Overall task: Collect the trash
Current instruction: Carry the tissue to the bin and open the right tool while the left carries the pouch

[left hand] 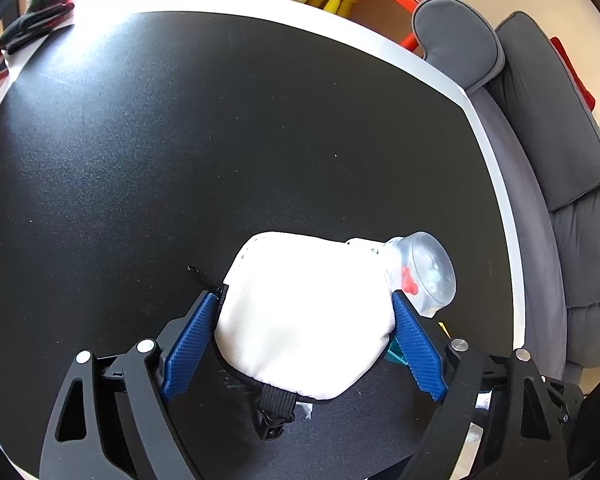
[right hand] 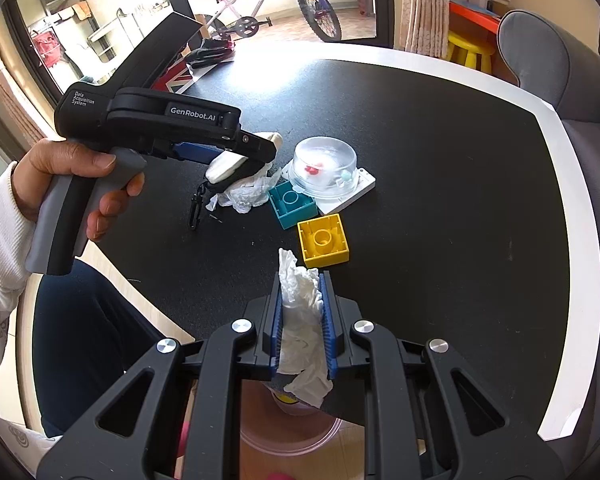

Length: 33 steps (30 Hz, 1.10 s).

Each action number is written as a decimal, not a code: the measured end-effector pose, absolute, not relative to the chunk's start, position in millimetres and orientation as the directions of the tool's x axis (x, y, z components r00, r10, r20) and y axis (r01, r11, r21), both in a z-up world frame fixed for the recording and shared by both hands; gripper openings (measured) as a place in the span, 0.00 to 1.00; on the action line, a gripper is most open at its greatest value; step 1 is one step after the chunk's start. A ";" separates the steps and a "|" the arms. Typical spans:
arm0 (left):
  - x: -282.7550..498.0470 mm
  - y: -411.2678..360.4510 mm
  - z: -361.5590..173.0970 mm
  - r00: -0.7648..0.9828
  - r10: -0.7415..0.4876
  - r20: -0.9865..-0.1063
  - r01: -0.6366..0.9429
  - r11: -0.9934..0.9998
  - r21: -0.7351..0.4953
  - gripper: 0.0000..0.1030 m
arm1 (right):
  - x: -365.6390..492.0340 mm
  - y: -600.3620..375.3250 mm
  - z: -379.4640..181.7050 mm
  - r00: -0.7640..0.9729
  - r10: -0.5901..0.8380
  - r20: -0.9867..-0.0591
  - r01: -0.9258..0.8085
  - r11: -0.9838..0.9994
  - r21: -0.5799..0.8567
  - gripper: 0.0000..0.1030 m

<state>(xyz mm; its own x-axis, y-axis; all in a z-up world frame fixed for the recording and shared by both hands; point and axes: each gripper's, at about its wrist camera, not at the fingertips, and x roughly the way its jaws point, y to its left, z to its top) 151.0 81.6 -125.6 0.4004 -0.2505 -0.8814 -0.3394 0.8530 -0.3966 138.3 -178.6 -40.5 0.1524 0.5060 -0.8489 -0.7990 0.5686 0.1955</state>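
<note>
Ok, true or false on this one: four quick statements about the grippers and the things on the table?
1. The right gripper is shut on a crumpled tissue. True.
2. The yellow block is stacked on the teal block. False: they sit side by side on the table.
3. The white pouch lies between the left gripper pads. True.
4. The clear dome container is empty. False: small red pieces show inside.

L wrist cam: steep down, close over pouch (left hand: 304, 320). R wrist cam: farther back, sees L gripper (right hand: 256, 160). Shared: black table (right hand: 440, 160), dome (right hand: 326, 166).
</note>
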 end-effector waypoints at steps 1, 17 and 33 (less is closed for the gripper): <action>150.0 80.3 -123.7 0.408 -0.244 -0.880 -0.334 0.857 -0.392 0.80 | 138.4 -178.3 -40.3 0.153 0.507 -0.848 -0.799 0.569 0.196 0.16; 113.5 70.6 -67.5 0.546 -0.134 -0.827 -0.222 0.929 -0.297 0.80 | 135.3 -176.9 -24.5 0.174 0.527 -0.832 -0.805 0.563 0.189 0.16; 27.3 17.2 -29.6 0.649 -0.081 -0.757 -0.083 0.981 -0.175 0.80 | 95.9 -200.8 -7.5 0.200 0.550 -0.811 -0.821 0.546 0.167 0.16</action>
